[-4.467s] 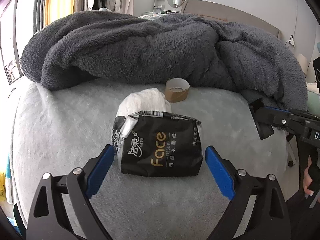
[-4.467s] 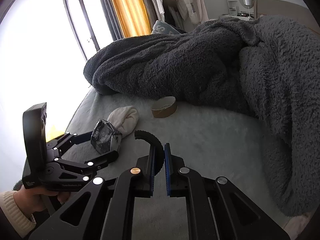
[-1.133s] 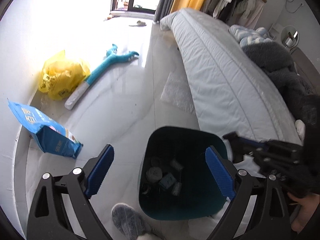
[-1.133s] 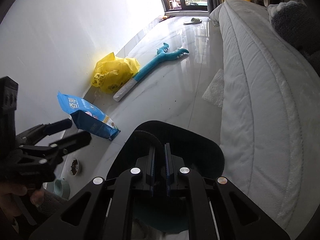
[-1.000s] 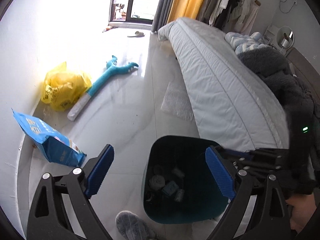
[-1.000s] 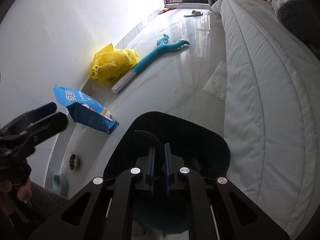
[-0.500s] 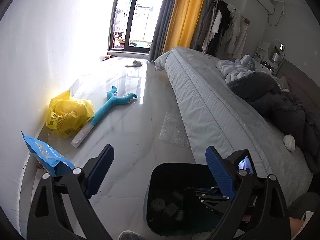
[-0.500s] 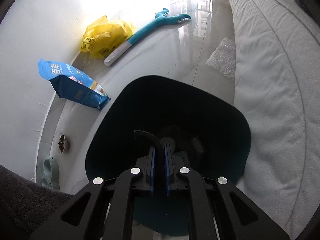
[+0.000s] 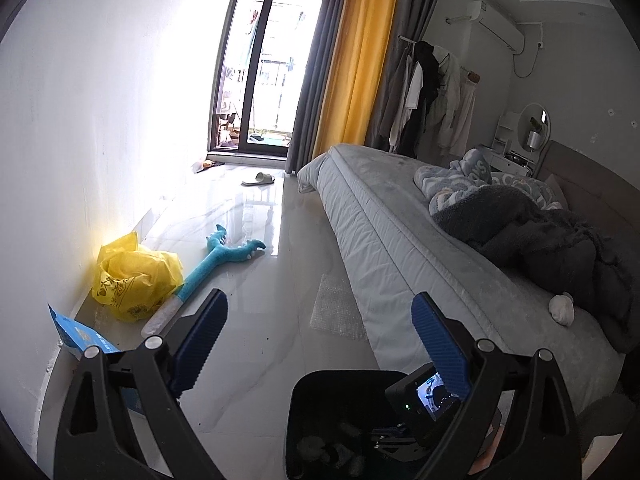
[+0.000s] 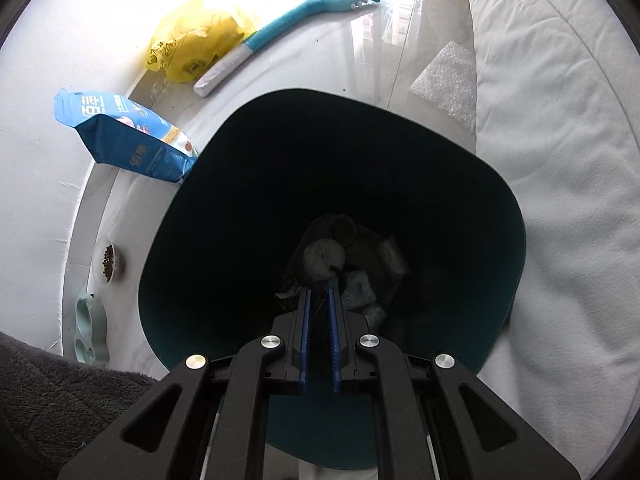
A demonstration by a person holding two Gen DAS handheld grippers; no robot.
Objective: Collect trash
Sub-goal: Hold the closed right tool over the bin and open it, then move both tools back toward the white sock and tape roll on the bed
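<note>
Right tongs (image 10: pixel 319 308) now slightly parted over bin (image 10: pixel 460 208); left tongs (image 9: pixel 320 334) still wide apart.

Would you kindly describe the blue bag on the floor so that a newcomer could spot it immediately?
Start at the dark teal plastic trash bin standing on the glossy white floor beside the bed. Just past its rim, toward the white wall, lies the blue printed pouch bag on its side. Unlike the crumpled yellow plastic bag farther along the wall, it is flat, blue and printed with white characters.
</note>
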